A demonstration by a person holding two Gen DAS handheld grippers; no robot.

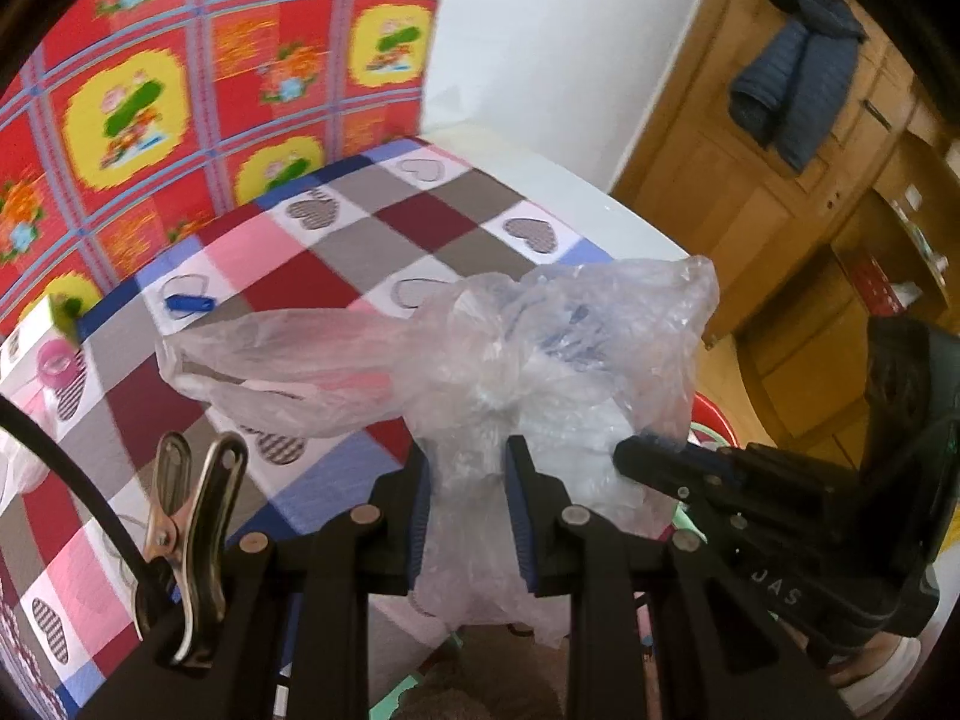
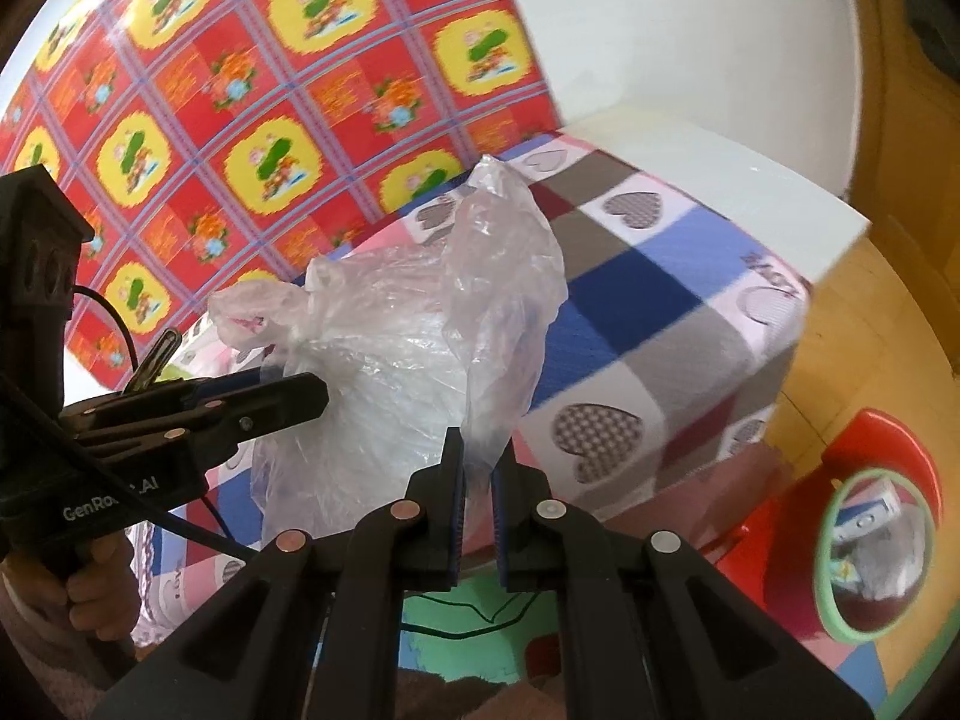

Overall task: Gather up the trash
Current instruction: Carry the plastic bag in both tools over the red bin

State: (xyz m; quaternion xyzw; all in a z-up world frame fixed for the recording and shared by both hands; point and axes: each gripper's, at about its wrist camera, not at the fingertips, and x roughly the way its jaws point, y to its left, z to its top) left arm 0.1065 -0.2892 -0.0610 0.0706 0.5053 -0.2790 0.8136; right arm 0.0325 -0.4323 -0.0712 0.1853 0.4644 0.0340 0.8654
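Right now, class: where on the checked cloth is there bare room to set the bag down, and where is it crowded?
Free: the checked cloth between the plastic bag and the white ledge; also behind the bag, past the blue clip. Crowded: the left end by the pink-and-white box, and around the left gripper and right gripper pinching the bag.

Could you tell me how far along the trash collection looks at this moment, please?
Done: a green-rimmed red bin on the floor already holds rubbish. In hand: both the left gripper and right gripper are shut on a crumpled clear plastic bag, lifted above the checked heart-patterned cloth. Left: binning the bag, perhaps also the small blue item.
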